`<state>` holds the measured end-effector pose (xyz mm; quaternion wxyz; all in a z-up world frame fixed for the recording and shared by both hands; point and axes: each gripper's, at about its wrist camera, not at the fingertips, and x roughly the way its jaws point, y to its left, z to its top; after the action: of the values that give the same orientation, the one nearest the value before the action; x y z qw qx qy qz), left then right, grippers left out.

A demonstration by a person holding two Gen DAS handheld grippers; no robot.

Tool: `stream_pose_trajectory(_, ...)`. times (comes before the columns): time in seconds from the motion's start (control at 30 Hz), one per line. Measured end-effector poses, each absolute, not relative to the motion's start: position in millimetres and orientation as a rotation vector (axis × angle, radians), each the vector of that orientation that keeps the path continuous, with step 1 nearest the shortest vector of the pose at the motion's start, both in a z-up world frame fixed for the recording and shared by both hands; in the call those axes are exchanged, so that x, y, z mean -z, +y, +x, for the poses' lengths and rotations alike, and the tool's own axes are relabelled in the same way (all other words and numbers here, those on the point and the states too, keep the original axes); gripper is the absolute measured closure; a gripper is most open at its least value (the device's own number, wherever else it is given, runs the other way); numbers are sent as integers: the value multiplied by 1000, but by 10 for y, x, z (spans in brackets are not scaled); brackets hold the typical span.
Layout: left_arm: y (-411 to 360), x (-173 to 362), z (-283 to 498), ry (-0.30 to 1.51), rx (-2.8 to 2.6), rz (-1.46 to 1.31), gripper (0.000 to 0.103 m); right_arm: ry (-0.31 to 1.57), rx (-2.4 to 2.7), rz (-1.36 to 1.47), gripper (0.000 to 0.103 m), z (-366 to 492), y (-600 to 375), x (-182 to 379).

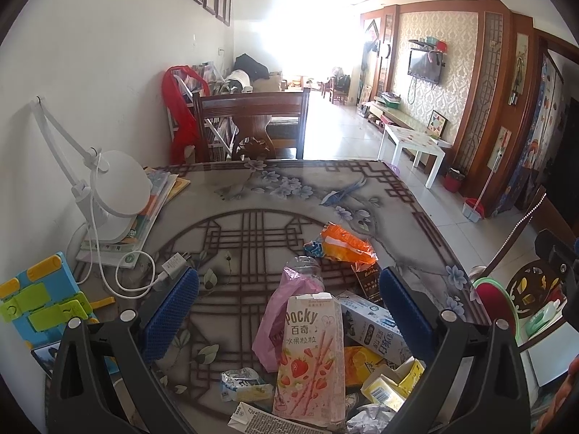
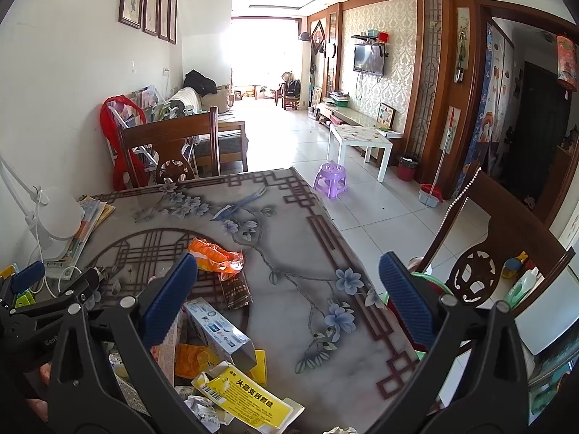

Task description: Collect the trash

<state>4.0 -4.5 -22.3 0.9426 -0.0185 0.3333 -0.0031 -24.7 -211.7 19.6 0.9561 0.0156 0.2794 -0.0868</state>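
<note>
Trash lies heaped at the near edge of the glass-topped table [image 1: 275,188], directly under both my grippers. Central in the left wrist view is a Pocky box [image 1: 311,358], lying flat, with a pink plastic bag [image 1: 286,311] and a clear plastic bottle [image 1: 307,271] just beyond it. Beside these: a blue-and-white carton [image 1: 372,322], an orange snack wrapper [image 1: 343,246], a yellow medicine box [image 2: 249,394] torn open, and crumpled paper [image 1: 369,416].

Handling, in my judgement: all of it is light. The cartons are thin card, stiff enough to pinch across the narrow sides but liable to crush. The wrapper and bag are soft and slippery; a bunched fold offers the best hold.

My left gripper [image 1: 289,289] stands wide open over the Pocky box, holding nothing. My right gripper [image 2: 287,289] is equally wide open and empty, over the table's right edge.

Outward: a white desk lamp [image 1: 115,188] on stacked books at left, a red bin [image 1: 495,303] beside the table at right.
</note>
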Motion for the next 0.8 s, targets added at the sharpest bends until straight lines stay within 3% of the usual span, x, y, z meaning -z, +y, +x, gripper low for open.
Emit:
stream_pose_trajectory(0.53, 53, 268, 111, 713, 6, -73, 8, 591, 176, -1, 4, -223, -2057, -103)
stream_pose_trajectory(0.8, 566, 592, 244, 792, -71, -98, 8, 887, -54, -62, 4, -73, -1860, 730)
